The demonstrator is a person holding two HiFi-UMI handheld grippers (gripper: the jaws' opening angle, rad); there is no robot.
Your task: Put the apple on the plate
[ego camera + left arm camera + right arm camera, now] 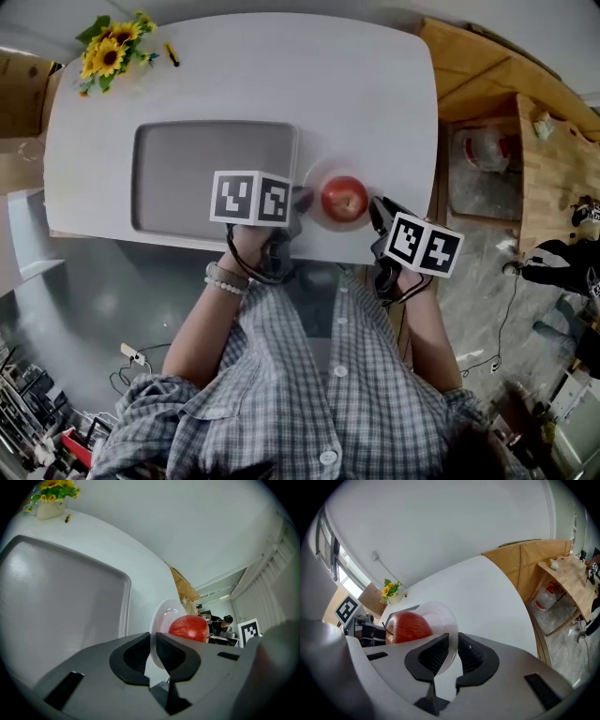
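A red apple lies on a small white plate near the white table's front edge. My left gripper is shut on the plate's left rim and my right gripper on its right rim. In the left gripper view the thin plate edge runs between the jaws of the left gripper, with the apple just beyond. In the right gripper view the plate rim is pinched in the right gripper, and the apple sits to its left.
A grey tray lies left of the plate on the white table. A pot of sunflowers and a small yellow pen are at the far left corner. Wooden furniture and a plastic bottle stand to the right.
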